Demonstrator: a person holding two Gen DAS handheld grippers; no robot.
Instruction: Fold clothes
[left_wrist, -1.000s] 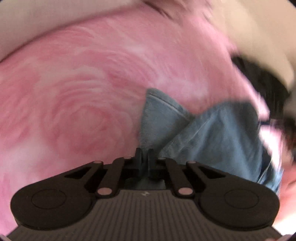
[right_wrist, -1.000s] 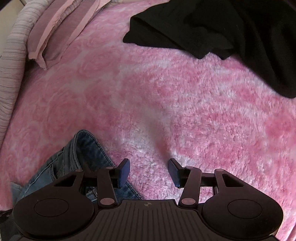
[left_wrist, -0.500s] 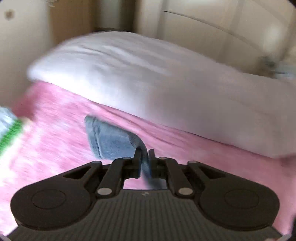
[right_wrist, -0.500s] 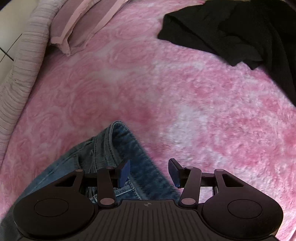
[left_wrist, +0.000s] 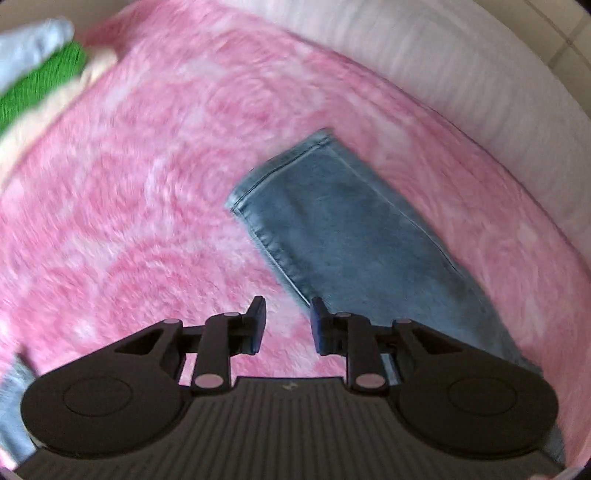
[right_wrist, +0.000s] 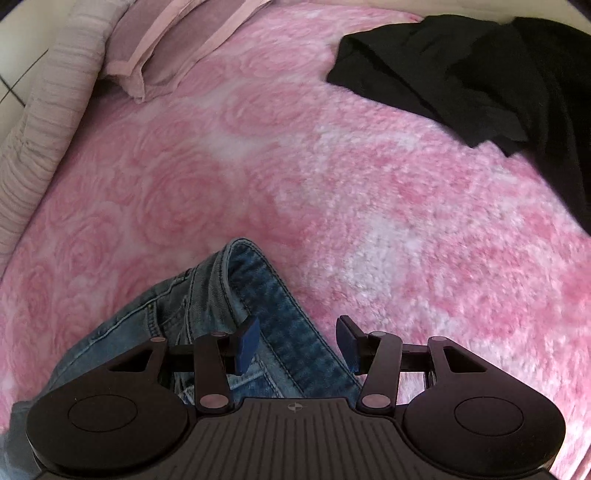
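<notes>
A bed (right_wrist: 332, 192) covered with a fluffy pink rose-patterned blanket (left_wrist: 140, 206) fills both views, and a pair of blue jeans (left_wrist: 351, 236) lies spread on it. In the left wrist view one leg of the jeans stretches flat across the blanket, its hem (left_wrist: 280, 166) pointing away from the camera; in the right wrist view the waistband end (right_wrist: 255, 295) sits bunched and partly turned over, showing the inside of the band. A black garment (right_wrist: 480, 74) lies crumpled well apart at the far right, a mauve pillow (right_wrist: 170, 40) rests at the far edge, and a blurred stack of green and pale cloth (left_wrist: 40, 74) sits at the far left. The left tool (left_wrist: 286, 325) hovers with its fingers apart and empty, just beside the near edge of the leg. The right tool (right_wrist: 297, 343) is likewise spread and holds nothing, straddling the waistband. Denim of this kind probably handles as heavy, fairly stiff cloth that keeps a crease and does not slip, so the thick seamed edges, the waistband and the hem, look like the surest places to pinch; the soft pile beneath may drag on it.
</notes>
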